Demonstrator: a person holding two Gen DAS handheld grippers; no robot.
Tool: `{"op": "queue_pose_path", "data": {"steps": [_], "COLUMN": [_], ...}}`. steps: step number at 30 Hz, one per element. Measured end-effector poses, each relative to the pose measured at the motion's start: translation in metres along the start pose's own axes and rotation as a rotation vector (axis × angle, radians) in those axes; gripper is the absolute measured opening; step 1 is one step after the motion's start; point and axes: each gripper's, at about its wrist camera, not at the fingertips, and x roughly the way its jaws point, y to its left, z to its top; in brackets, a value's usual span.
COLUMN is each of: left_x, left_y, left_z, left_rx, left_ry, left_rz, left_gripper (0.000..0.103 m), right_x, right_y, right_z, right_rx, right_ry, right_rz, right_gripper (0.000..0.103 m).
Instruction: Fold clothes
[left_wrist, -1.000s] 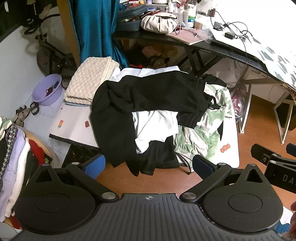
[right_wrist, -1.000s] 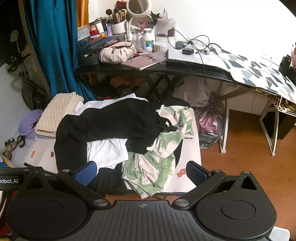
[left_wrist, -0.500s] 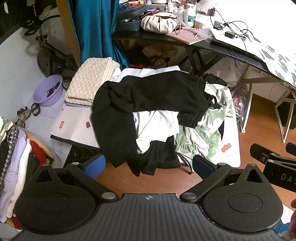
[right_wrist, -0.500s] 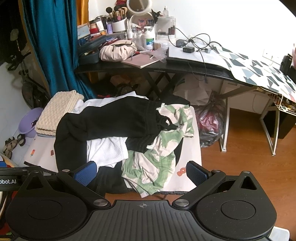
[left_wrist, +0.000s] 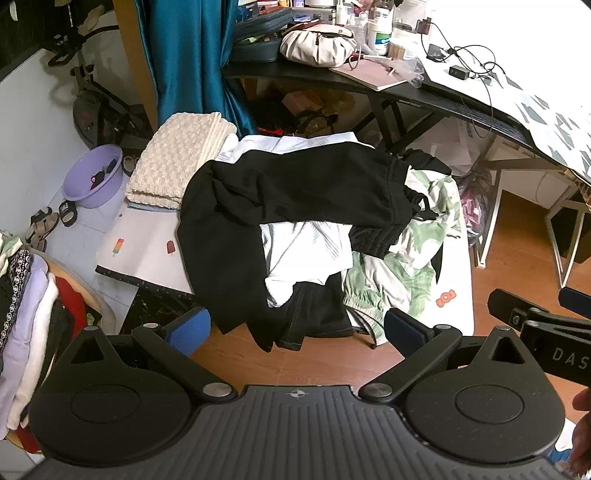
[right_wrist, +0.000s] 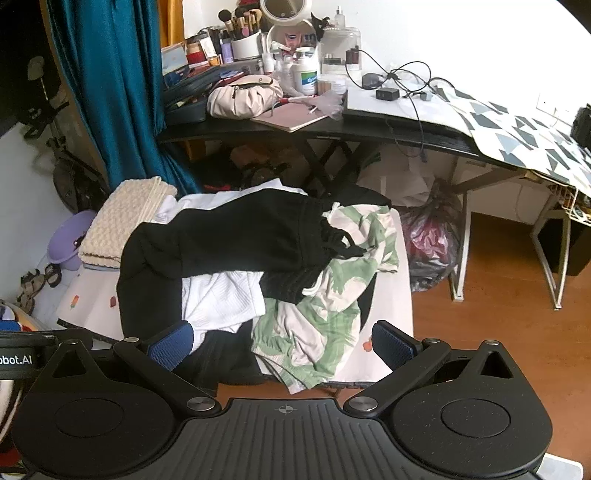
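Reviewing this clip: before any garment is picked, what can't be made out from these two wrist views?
- White garment: type and extent unknown, the black garment overlaps it in both views.
- Dark clothing at the pile's near edge: piece count unclear.
- Right gripper, left gripper: open, holding nothing.
- Basin contents: too small.

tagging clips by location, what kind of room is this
Most likely a lived-in bedroom or dressing corner at home: a black desk crowded with makeup brushes and a round mirror, and unfolded clothes heaped on a low table.
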Motion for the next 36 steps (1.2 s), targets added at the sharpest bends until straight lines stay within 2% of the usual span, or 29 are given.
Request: {"op": "queue_pose_path", "data": {"steps": [3, 7, 12, 16, 23, 30, 36], "left_x": [-0.006, -0.006, -0.004, 0.001, 0.009, 0.022, 0.027], "left_y": [-0.002, -0.004, -0.008, -0.012, -0.014, -0.027, -0.033], "left_z": [0.003, 0.011, 0.015, 0.017, 0.019, 0.020, 0.023], "left_rx": [-0.004, -0.023, -0.032, -0.026, -0.094, -0.074, -0.050], "left_ry": [-0.037, -0.046, -0.046, -0.050, -0.054, -0.042, -0.071], "left_rz": [0.024, 0.050, 0.068, 0.103, 0.019, 0.091, 0.046], "left_gripper": [0.102, 0.102, 0.102, 0.102, 0.102, 0.102, 0.102], "right_x": [-0.002, 0.001, 0.002, 0.006, 0.011, 0.020, 0.029], "right_y": [-0.004, -0.005, -0.015, -0.025, -0.039, -0.041, -0.041], "right_z": [0.004, 0.014, 0.017, 0.022, 0.026, 0.028, 0.028], "right_rx": [-0.008, -0.027, -0.037, -0.029, -0.089, -0.155, -0.170], "right_ry": [-0.032, -0.059, -0.092, -0.110, -0.172, -0.177, -0.144], "right_rz": [0.007, -0.035, 0.023, 0.027, -0.012, -0.023, -0.001], "right_gripper": [0.102, 0.102, 0.102, 0.102, 0.102, 0.102, 0.102]}}
